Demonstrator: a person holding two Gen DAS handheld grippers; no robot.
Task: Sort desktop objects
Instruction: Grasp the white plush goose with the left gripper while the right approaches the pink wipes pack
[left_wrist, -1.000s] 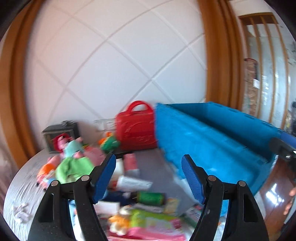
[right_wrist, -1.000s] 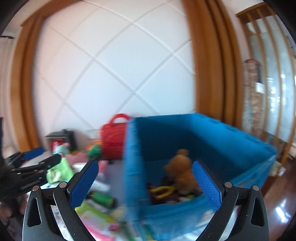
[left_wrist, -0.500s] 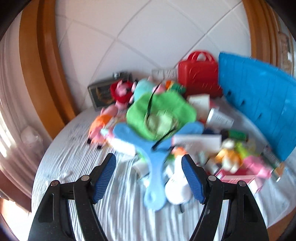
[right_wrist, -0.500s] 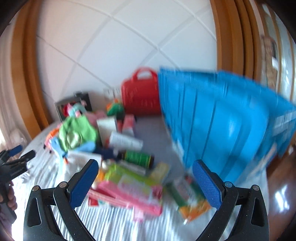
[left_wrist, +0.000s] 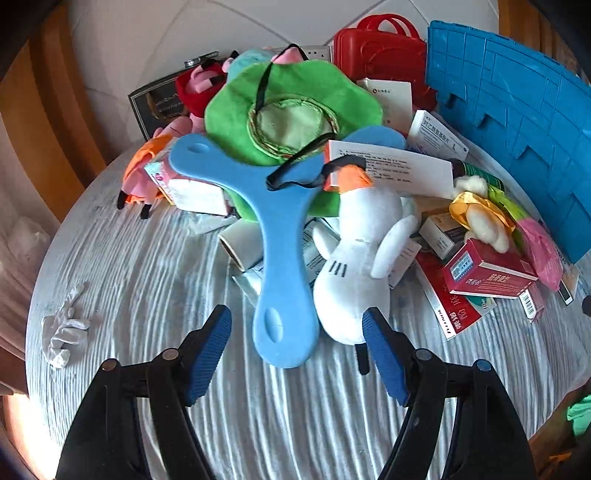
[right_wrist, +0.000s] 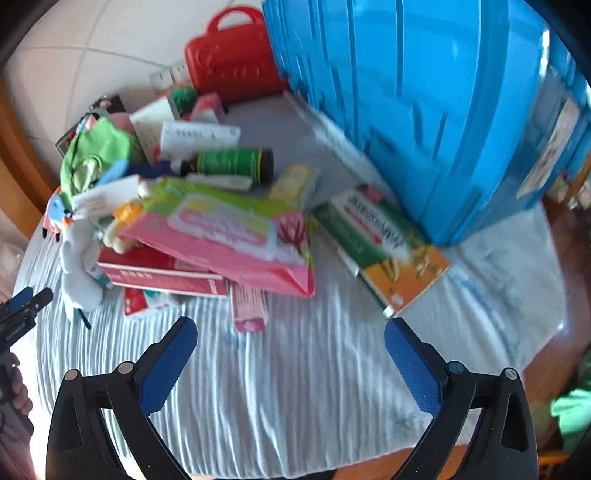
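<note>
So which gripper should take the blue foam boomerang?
Left, probably. The left gripper is open with the blue foam boomerang just ahead between its fingers; the right gripper faces bare tablecloth.

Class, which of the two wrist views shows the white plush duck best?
The left wrist view: the white plush duck lies large and sharp just ahead of the open fingers, beside the blue foam boomerang. The right wrist view shows it small and partly hidden at the far left edge.
</note>
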